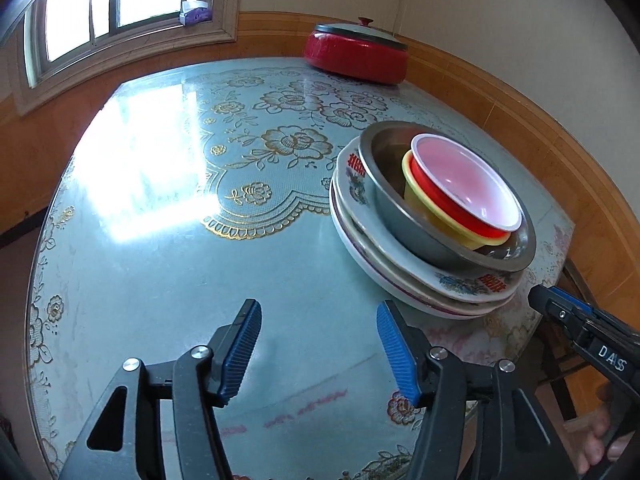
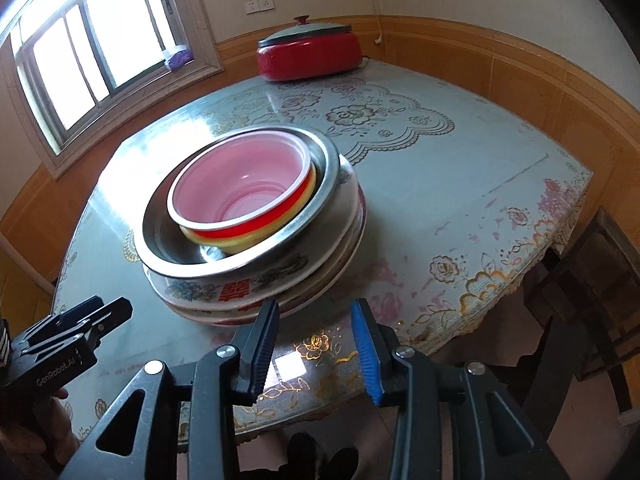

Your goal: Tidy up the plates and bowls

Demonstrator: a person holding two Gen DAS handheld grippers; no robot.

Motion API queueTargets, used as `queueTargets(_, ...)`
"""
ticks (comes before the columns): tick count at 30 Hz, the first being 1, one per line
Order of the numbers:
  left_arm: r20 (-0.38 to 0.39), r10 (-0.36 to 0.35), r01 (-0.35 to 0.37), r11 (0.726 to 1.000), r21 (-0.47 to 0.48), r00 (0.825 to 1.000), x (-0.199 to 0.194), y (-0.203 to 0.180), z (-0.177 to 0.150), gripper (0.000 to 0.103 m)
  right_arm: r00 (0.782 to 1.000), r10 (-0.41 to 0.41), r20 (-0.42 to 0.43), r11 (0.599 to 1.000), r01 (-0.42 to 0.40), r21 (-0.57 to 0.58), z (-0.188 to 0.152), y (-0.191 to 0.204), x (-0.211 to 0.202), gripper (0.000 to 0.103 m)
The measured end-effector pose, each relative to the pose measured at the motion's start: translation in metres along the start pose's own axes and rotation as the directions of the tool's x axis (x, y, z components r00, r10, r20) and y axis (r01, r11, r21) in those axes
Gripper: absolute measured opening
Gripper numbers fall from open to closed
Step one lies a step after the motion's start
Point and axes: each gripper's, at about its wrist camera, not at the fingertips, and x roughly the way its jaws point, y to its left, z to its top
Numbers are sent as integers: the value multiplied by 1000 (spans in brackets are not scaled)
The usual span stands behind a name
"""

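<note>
Floral glass-topped table (image 1: pixel 168 240) by window (image 1: pixel 100 4), wood-panelled wall; both claws (image 1: pixel 318 350) (image 2: pixel 316 350) spread, empty.

- The left wrist camera is looking forward and down between its own fingers, close above the table (image 1: pixel 168 240); the stack of dishes (image 1: pixel 432 216) is lying to its right
- The right wrist camera is facing likewise; the stack (image 2: pixel 248 224) is sitting left of centre
- Both are sharing the stack, the red lidded pot (image 1: pixel 356 54) and the window (image 1: pixel 100 4)

Lower plates (image 2: pixel 280 300) (stacked) show only their rims.
</note>
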Motion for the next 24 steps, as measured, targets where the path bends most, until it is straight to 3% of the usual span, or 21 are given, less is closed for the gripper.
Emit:
queueTargets(2,18,0,-1,1000,24,1000,-3,-3,3,75,999,-35,27,999,35,18,1,3,-6,44)
queueTargets(6,48,-33,29,996,86,998,-9,-8,5,83,989,-115,94,993,111,39,7,16,-16,59)
queueTargets(9,53,-70,61,987,148,996,-12,-9,8,88,974,-178,140,981,164,107,6,27,-19,60)
queueTargets(12,94,-83,61,976,211,992,-18,-6,6,103,962,-216,167,969,190,161,-5,43,-19,60)
queueTargets(24,117,-173,132,946,296,978,-23,10,9,103,913,-346,217,920,286,267,-29,73,-32,60)
